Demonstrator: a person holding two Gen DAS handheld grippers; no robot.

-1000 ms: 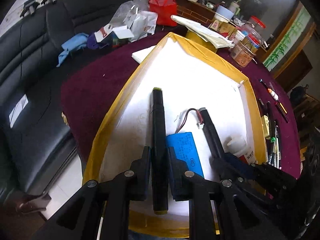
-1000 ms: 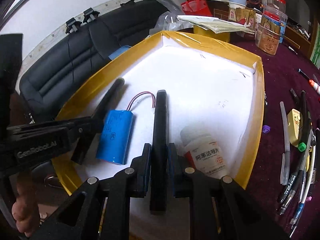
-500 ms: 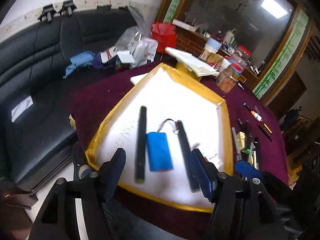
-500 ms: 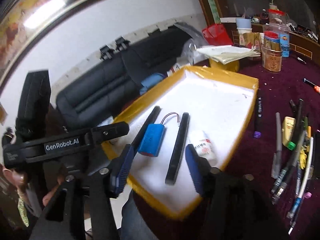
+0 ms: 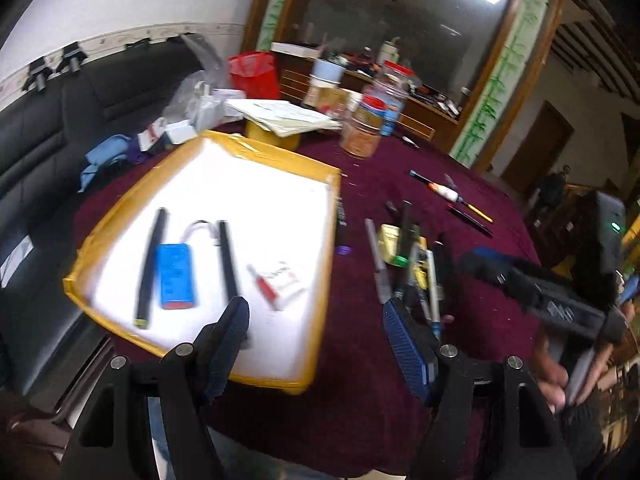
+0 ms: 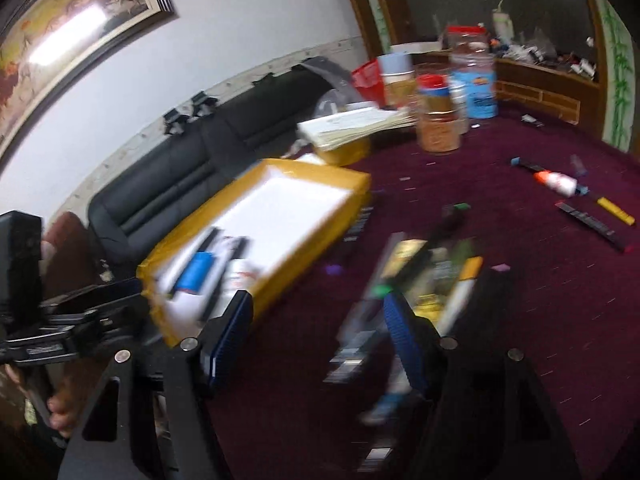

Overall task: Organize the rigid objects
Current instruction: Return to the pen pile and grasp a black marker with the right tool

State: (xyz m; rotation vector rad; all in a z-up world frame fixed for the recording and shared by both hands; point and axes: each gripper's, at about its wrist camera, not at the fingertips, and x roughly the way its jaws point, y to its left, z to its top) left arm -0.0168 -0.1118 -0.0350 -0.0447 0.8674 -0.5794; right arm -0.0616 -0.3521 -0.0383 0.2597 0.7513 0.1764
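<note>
2 grippers, left (image 5: pixel 316 346) and right (image 6: pixel 318 334), both wide open, holding nothing | tray (image 5: pixel 326 248): 2 black pens (image 5: pixel 150 266), blue battery (image 5: pixel 176 276), bottle (image 5: pixel 280 280) | loose pens (image 6: pixel 420 280) beside it, kinda blurry

Dim room; glaring white tray (image 5: pixel 256 184), heavy motion blur, fisheye-dark corners

The right gripper (image 6: pixel 318 334) hangs with its jaws spread wide and empty above the maroon tablecloth (image 6: pixel 520 300); a blurred heap of pens (image 6: pixel 424 280) lies under its fingers; the yellow-rimmed tray (image 6: pixel 320 216) sits to the left, holding a blue battery (image 6: pixel 196 272) between two dark pens.
</note>
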